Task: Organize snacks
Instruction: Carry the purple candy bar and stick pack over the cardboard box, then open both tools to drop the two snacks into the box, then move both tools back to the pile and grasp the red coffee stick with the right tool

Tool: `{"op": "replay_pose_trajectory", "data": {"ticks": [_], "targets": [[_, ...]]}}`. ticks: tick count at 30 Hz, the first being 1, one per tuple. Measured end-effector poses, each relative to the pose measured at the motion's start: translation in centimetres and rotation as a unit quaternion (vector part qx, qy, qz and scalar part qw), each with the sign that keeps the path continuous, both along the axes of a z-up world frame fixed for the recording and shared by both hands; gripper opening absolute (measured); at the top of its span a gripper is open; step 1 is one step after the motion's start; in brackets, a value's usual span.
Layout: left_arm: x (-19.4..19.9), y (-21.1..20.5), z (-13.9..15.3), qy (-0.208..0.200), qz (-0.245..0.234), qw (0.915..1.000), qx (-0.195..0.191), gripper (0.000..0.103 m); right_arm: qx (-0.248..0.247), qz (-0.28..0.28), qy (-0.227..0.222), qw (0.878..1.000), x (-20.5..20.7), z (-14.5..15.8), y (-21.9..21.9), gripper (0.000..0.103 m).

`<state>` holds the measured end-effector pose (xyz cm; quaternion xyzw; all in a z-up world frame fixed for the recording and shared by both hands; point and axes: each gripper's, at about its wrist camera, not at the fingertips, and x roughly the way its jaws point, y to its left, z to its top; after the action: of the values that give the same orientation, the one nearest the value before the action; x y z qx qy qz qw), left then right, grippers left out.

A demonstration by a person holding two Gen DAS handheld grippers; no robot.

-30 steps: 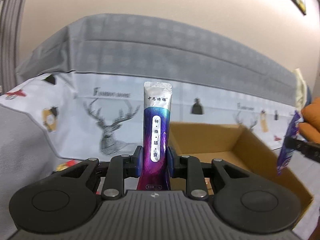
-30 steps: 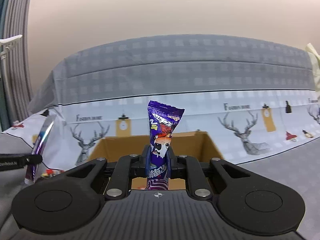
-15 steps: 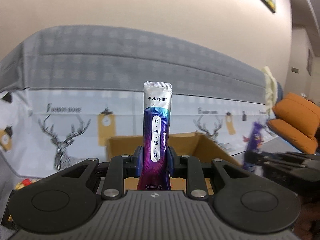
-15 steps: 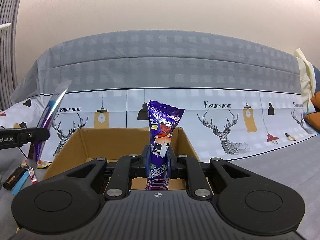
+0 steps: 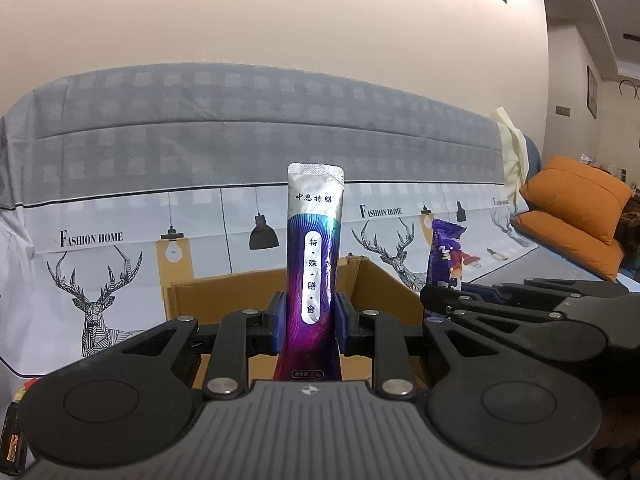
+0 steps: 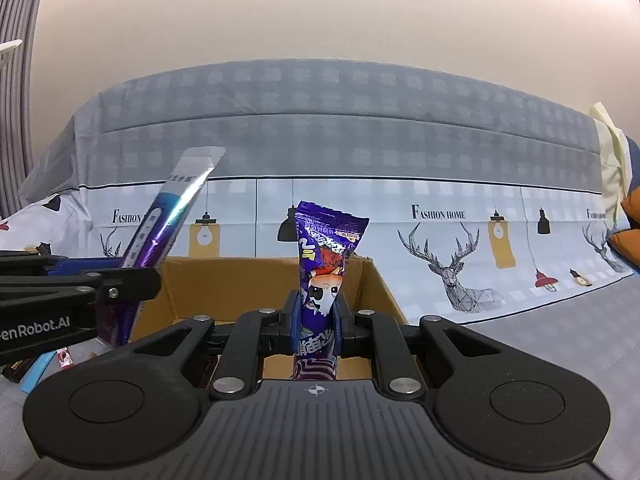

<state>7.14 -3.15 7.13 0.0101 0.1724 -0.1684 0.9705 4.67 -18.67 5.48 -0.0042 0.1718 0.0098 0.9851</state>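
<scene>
My left gripper (image 5: 308, 322) is shut on a tall silver and purple stick sachet (image 5: 314, 264) that stands upright between its blue pads. My right gripper (image 6: 318, 322) is shut on a purple candy packet (image 6: 326, 264) with a cartoon face. An open cardboard box (image 5: 224, 292) lies just beyond both grippers on the sofa seat. In the left wrist view the right gripper (image 5: 442, 304) sits close on the right with its purple candy packet (image 5: 444, 256). In the right wrist view the left gripper (image 6: 136, 284) comes in from the left, its stick sachet (image 6: 168, 216) leaning over the cardboard box (image 6: 240, 280) edge.
A sofa cover printed with deer and lamps (image 6: 452, 276) hangs behind the box. Loose small snacks (image 6: 44, 362) lie on the seat left of the box. Orange cushions (image 5: 572, 216) are stacked at the far right. A wall rises behind the sofa.
The left gripper has swung right with its sachet and now sits beside the right gripper at the box. The right gripper stays put, its view turning slightly.
</scene>
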Motion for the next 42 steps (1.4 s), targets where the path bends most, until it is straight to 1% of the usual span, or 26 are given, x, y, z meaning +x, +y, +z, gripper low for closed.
{"op": "replay_pose_trajectory", "data": {"ticks": [3, 15, 17, 18, 19, 20, 21, 22, 24, 31, 32, 33, 34, 35, 36, 38, 40, 41, 42], "targets": [[0.3, -0.1, -0.2, 0.007, 0.004, 1.0, 0.003, 0.027, 0.001, -0.002, 0.0, 1.0, 0.0, 0.0, -0.2, 0.017], [0.9, 0.3, 0.0, 0.015, 0.008, 0.9998, -0.01, 0.027, 0.006, -0.002, 0.004, 1.0, 0.0, 0.1, 0.1, 0.017], [1.0, 0.4, -0.1, 0.025, -0.004, 0.9996, -0.015, 0.03, 0.007, -0.001, 0.005, 1.0, 0.0, 0.1, 0.0, 0.018], [1.2, 0.3, -0.2, 0.032, -0.011, 0.9993, -0.017, 0.035, 0.009, 0.001, 0.007, 1.0, 0.1, 0.0, 0.0, 0.018], [1.2, 0.3, -0.3, 0.033, -0.01, 0.9993, -0.014, 0.039, 0.011, 0.004, 0.011, 1.0, 0.2, 0.0, 0.0, 0.026], [1.1, 0.2, -0.3, 0.029, -0.006, 0.9995, -0.009, 0.045, 0.01, 0.004, 0.014, 1.0, 0.3, -0.1, 0.1, 0.033], [1.0, 0.2, -0.3, 0.023, -0.003, 0.9997, -0.004, 0.046, 0.007, 0.003, 0.012, 1.0, 0.2, -0.1, 0.1, 0.047], [0.9, 0.2, -0.2, 0.021, -0.002, 0.9998, -0.004, 0.046, 0.003, 0.001, 0.006, 1.0, 0.2, 0.0, 0.2, 0.053], [1.0, 0.4, -0.2, 0.021, 0.001, 0.9998, -0.006, 0.046, -0.001, 0.0, 0.003, 1.0, 0.1, 0.0, 0.4, 0.054], [0.6, 1.5, 0.3, 0.014, 0.019, 0.9997, -0.001, 0.046, 0.011, -0.001, 0.01, 1.0, 0.5, -0.2, 0.9, 0.058], [0.4, 1.8, 0.4, 0.012, 0.023, 0.9997, -0.001, 0.044, 0.013, -0.001, 0.01, 1.0, 0.5, -0.2, 1.0, 0.058], [0.3, 2.1, 0.5, 0.009, 0.026, 0.9996, -0.002, 0.038, 0.015, -0.001, 0.011, 1.0, 0.5, -0.3, 1.2, 0.058], [0.2, 2.5, 0.7, 0.008, 0.029, 0.9995, -0.002, 0.034, 0.017, 0.0, 0.012, 1.0, 0.5, -0.3, 1.5, 0.058], [0.0, 2.9, 0.8, 0.008, 0.033, 0.9994, -0.002, 0.026, 0.02, 0.001, 0.012, 1.0, 0.6, -0.3, 1.8, 0.058], [-0.2, 3.4, 0.9, 0.007, 0.039, 0.9992, -0.001, 0.02, 0.023, 0.002, 0.012, 1.0, 0.6, -0.3, 2.1, 0.058], [-0.9, 4.7, 1.0, 0.01, 0.051, 0.9986, 0.001, 0.015, 0.029, 0.005, 0.012, 1.0, 0.7, -0.4, 2.7, 0.058], [-1.3, 6.4, 1.4, 0.025, 0.055, 0.9982, -0.001, 0.014, 0.038, 0.011, 0.009, 0.999, 0.6, -0.4, 3.5, 0.057], [-1.3, 7.5, 1.7, 0.03, 0.056, 0.998, 0.004, 0.014, 0.044, 0.016, 0.008, 0.999, 0.6, -0.3, 3.9, 0.055], [-1.3, 8.4, 2.1, 0.03, 0.06, 0.9976, 0.015, 0.014, 0.051, 0.023, 0.007, 0.998, 0.5, -0.3, 4.3, 0.046]]}}
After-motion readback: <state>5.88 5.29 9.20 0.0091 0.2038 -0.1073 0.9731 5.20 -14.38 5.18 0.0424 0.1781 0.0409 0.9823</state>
